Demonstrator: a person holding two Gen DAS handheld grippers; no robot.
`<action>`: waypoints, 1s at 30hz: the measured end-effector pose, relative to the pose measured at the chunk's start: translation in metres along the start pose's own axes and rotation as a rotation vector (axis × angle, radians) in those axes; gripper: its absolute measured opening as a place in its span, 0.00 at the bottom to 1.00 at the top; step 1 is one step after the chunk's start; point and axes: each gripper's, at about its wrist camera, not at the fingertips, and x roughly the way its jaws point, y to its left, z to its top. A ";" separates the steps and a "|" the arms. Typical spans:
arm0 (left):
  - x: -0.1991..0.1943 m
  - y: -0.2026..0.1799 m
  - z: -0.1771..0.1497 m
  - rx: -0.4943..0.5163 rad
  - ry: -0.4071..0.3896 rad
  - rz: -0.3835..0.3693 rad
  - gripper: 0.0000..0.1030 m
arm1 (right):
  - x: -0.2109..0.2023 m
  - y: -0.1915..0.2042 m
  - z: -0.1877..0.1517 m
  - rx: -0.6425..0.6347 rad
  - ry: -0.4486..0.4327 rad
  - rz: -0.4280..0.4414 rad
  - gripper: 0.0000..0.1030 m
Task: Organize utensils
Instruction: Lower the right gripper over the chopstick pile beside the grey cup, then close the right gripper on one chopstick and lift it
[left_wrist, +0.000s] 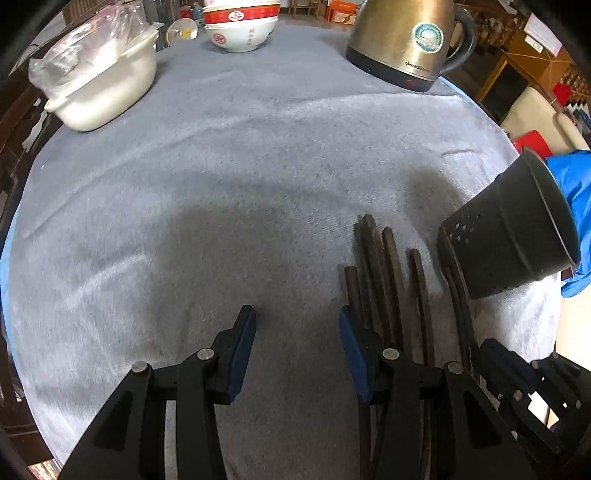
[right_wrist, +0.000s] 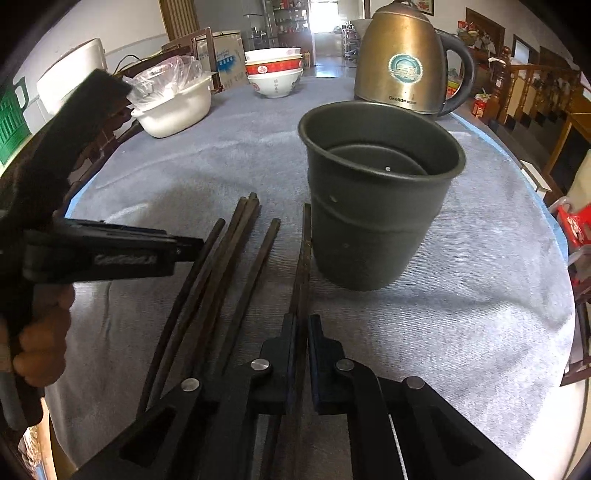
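A grey towel-like cloth (right_wrist: 461, 295) covers the table beneath me, and everything I work with sits on it. At the far edge stands a brass-coloured electric kettle (right_wrist: 402, 62) with a dark handle, and to its left a stack of white and red bowls (right_wrist: 275, 72); further left is a white tub (right_wrist: 173, 107) with clear plastic crumpled on top. Closer to me stands the dark metal utensil holder (right_wrist: 376, 206), upright on the cloth, its mouth open and its inside bare apart from small holes in the wall and bottom. Just to its left lies a loose bundle of dark chopsticks (right_wrist: 221, 266), running away from me, their far ends fanned slightly apart; the rightmost ones lie right beside the holder's foot. My right gripper (right_wrist: 302, 328) is down over that rightmost part of the bundle, and its fingers are pressed together on the chopsticks there, which run on between the pads and out under my wrist. My left gripper (left_wrist: 297, 332) hangs over bare cloth at the bundle's left side, its fingers standing apart with nothing between them; its right finger (left_wrist: 354, 347) lies just beside or over the nearest stick, and I cannot tell whether it touches. In the right wrist view my bare hand (right_wrist: 40, 339) wraps that gripper's handle.
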 end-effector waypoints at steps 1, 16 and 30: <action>0.001 -0.002 0.002 0.006 -0.002 0.005 0.43 | -0.002 -0.001 0.000 0.002 -0.004 0.002 0.07; 0.004 -0.008 0.013 0.036 -0.030 0.035 0.05 | -0.020 -0.026 -0.006 0.120 -0.046 0.205 0.07; -0.005 -0.013 0.002 0.075 -0.005 -0.068 0.39 | -0.009 -0.053 -0.013 0.287 -0.032 0.326 0.08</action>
